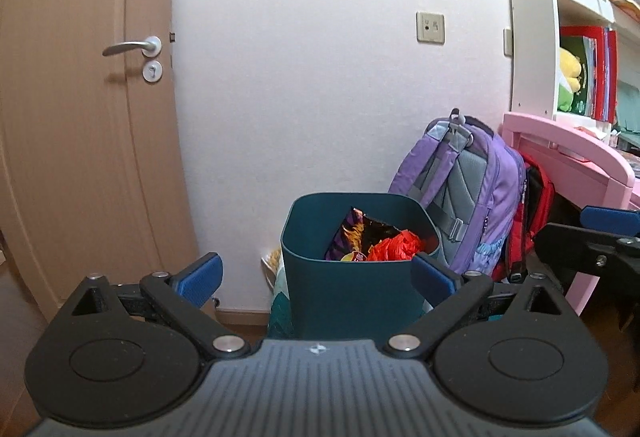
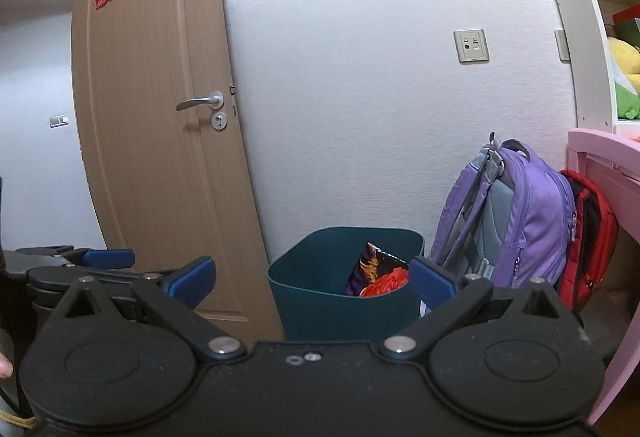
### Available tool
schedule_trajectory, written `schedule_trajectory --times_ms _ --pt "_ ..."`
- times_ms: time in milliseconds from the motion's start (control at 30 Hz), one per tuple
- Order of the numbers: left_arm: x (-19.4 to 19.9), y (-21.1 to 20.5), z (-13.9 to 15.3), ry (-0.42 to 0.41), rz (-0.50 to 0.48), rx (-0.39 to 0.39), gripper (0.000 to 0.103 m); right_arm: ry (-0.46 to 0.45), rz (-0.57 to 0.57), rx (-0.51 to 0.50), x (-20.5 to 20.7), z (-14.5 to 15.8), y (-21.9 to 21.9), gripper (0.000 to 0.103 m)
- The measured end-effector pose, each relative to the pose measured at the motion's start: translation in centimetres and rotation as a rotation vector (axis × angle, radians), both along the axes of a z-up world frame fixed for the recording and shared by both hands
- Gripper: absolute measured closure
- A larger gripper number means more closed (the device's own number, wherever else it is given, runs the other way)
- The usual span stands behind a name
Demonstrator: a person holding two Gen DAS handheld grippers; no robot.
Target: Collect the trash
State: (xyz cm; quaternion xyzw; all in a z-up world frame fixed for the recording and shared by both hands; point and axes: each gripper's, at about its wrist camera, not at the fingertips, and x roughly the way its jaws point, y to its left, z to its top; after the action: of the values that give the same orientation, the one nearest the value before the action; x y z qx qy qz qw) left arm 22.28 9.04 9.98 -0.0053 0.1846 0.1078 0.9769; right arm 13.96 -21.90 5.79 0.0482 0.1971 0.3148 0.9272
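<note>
1. Nearest, the left gripper and the right gripper both stand spread wide, holding nothing.
2. Just beyond them, the teal bin sits on the floor against the wall, beside a purple backpack.
3. Inside, a crinkly snack bag and red plastic wrapper look light, soft and slippery; I'd pinch a free upper edge.
4. Farther off, left, stands the door.

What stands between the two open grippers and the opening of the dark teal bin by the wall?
Nothing visible does. The left gripper and the right gripper are both open and empty, facing the teal bin. Its open top shows a snack bag and red wrapper inside. The purple backpack stands beside it.
</note>
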Motion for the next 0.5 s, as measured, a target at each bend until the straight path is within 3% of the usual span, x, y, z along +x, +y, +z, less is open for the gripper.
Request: schedule_trajectory --times_ms 500 --pt "-2.8 -0.2 -0.1 -0.046 -0.029 -0.078 0.001 -0.031 0.017 -0.004 -1.7 -0.5 -0.1 0.000"
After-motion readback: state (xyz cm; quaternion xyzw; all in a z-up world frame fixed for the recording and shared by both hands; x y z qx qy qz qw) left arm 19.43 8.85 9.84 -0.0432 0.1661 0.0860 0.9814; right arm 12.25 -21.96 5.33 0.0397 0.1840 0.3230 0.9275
